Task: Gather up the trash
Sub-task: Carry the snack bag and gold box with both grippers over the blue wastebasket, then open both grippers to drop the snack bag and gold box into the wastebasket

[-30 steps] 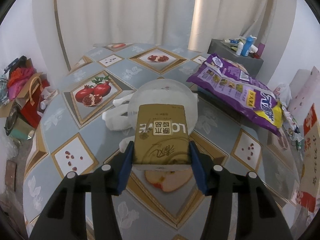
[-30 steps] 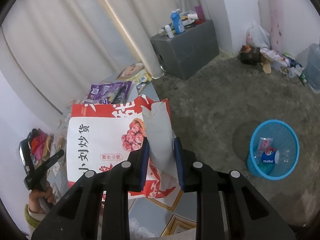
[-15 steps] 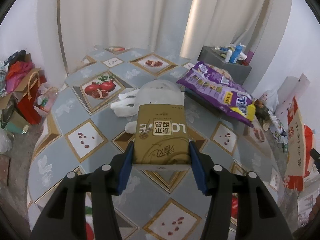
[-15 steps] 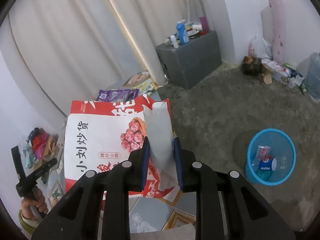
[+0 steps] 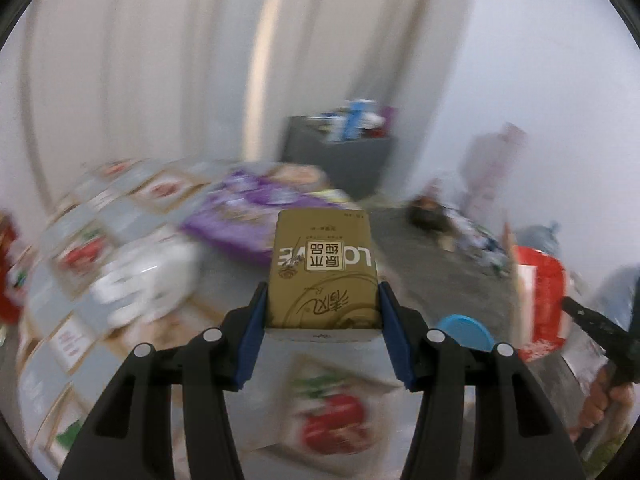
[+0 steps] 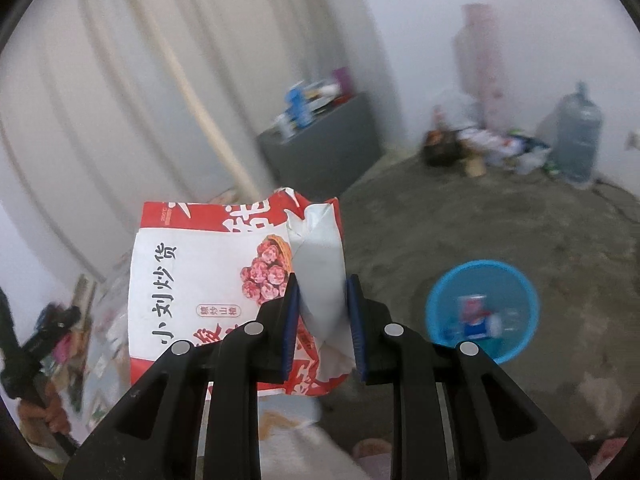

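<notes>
- Pinching a gold carton (image 5: 323,268) between the blue pads (image 5: 251,336) of the left gripper (image 5: 322,336), both pads pressing flat against its long sides.
- Holding that carton lengthwise and raised clear of the table (image 5: 120,320), printed face up, lettering reading upside down, far end pointing toward the grey cabinet (image 5: 340,160).
- Aiming the left gripper downward and forward over the pomegranate-patterned tablecloth, everything around it smeared by blur.
- Lying left of the carton on the table: a white plastic bag (image 5: 148,276); behind it, a purple snack bag (image 5: 248,216).
- Peeking out just right of the left gripper's finger: the rim of the blue wastebasket (image 5: 464,330), low on the floor.
- Showing at the far right of the left wrist view: a red-and-white snack bag (image 5: 540,300) and a person's hand (image 5: 608,396) gripping a black handle.
- Clamping the right gripper (image 6: 322,320) narrowly on the folded white edge of the red-and-white snack bag (image 6: 208,276), pads squeezing the fold from both sides.
- Carrying that bag in the air, its printed face spreading left of the fingers, gripper angling downward toward the floor.
- Showing at the far left edge of the right wrist view: a hand (image 6: 40,412) around the other gripper's black handle.
- Sitting on the grey floor (image 6: 480,216) right of the right gripper: the blue wastebasket (image 6: 482,310), open top up, with some litter inside, well apart from the held bag.
- Standing farther back right, by the wall: a large water jug (image 6: 576,140).
</notes>
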Motion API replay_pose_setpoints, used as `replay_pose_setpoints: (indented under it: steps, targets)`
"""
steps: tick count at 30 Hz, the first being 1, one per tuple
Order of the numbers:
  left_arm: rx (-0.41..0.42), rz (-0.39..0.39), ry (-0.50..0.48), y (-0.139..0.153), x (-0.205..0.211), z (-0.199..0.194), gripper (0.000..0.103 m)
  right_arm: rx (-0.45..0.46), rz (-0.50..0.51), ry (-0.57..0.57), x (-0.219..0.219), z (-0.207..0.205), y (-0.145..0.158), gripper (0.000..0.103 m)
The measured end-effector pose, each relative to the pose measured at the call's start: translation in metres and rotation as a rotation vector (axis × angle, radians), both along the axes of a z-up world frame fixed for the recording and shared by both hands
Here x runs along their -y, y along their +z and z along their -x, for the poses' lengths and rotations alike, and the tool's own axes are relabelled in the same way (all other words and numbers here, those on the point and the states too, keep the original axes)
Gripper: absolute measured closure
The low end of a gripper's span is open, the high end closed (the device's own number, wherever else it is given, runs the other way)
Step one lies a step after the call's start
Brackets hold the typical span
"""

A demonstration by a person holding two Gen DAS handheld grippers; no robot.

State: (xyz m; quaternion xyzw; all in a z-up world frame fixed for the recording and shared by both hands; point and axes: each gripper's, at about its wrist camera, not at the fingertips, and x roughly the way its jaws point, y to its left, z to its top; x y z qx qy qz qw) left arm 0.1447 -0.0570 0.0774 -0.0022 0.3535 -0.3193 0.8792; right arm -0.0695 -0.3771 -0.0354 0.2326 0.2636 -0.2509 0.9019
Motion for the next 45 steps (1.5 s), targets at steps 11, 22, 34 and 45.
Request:
replay_pose_setpoints:
  steps: [11, 22, 34, 45]
  targets:
    - [-0.034, 0.024, -0.345, -0.001, 0.167, 0.028, 0.051, -0.03, -0.111, -0.294, 0.084, 0.062, -0.049, 0.082]
    - [-0.192, -0.123, -0.621, -0.074, 0.354, 0.069, 0.051, -0.178, -0.148, -0.418, 0.129, 0.055, -0.119, 0.082]
    - [-0.252, -0.389, -0.685, -0.179, 0.486, 0.08, 0.035, -0.091, -0.412, -0.482, 0.194, 0.049, -0.184, 0.046]
    - [-0.241, -0.337, -0.63, -0.152, 0.448, 0.068, 0.03, -0.096, -0.425, -0.524, 0.169, 0.083, -0.178, 0.046]
